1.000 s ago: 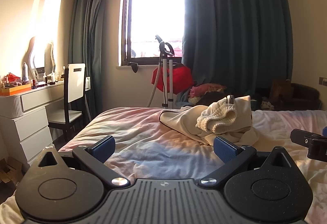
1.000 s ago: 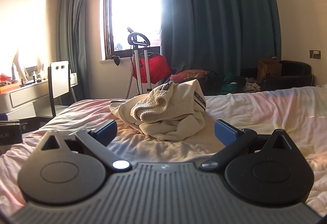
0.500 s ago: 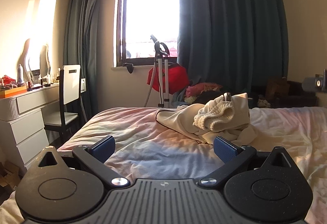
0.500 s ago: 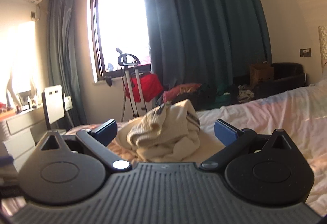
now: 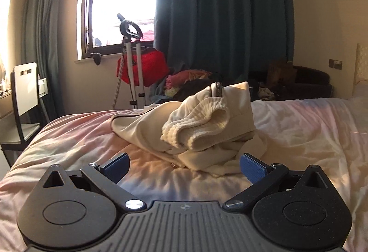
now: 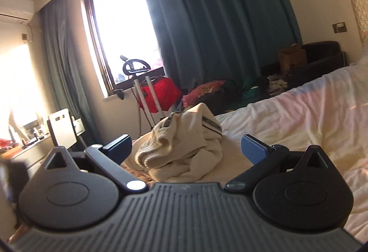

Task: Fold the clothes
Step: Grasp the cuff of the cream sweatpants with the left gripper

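Cream garment [image 5: 202, 127] lies bunched in a heap on the bed [image 5: 299, 127]. Left claw [image 5: 184, 163] and right claw [image 6: 186, 145] both spread, holding nothing. Risk: pinching 2 layers or bedsheet, since edges are buried.

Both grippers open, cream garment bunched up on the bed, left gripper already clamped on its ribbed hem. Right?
Not quite. The left gripper holds nothing: in the left wrist view its open jaws sit short of the cream garment. The rest stands: right gripper open, garment bunched on the bed.
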`<action>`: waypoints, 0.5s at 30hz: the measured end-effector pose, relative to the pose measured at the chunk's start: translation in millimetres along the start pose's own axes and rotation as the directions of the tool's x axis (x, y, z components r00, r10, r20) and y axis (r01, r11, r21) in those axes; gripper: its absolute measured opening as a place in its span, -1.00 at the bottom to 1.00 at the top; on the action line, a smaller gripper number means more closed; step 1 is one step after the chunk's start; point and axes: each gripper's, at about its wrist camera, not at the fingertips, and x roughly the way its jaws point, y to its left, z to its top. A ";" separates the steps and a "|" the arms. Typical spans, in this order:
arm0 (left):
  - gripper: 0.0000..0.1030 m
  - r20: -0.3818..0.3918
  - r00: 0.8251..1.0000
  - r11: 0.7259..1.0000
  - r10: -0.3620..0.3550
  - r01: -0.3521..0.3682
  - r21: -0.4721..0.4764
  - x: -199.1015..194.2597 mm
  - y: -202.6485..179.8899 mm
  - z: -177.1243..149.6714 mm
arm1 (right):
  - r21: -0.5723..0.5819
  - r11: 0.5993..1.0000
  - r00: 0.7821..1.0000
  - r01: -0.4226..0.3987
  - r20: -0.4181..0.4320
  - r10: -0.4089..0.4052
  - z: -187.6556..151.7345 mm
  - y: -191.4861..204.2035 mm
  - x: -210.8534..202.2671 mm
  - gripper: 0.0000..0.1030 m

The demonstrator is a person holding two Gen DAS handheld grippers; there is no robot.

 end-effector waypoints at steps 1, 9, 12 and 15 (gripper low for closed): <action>0.98 -0.008 1.000 0.999 -0.025 0.025 -0.025 20.6 -3.8 7.4 | 0.015 1.000 1.000 0.010 0.021 -0.010 -0.7 -3.3 2.0 1.00; 0.78 -0.021 0.999 0.996 -0.040 0.038 -0.076 151.1 -25.6 38.1 | 0.155 0.987 0.998 0.050 0.023 -0.055 -14.4 -34.2 52.0 1.00; 0.39 -0.021 0.999 0.990 -0.046 0.043 -0.133 181.9 -17.1 45.7 | 0.173 0.983 0.997 0.064 0.035 -0.071 -27.2 -43.2 71.6 1.00; 0.08 0.005 0.999 0.978 -0.033 0.033 -0.207 190.5 -1.9 52.6 | 0.228 0.971 0.994 0.067 0.068 -0.084 -35.6 -55.6 80.8 1.00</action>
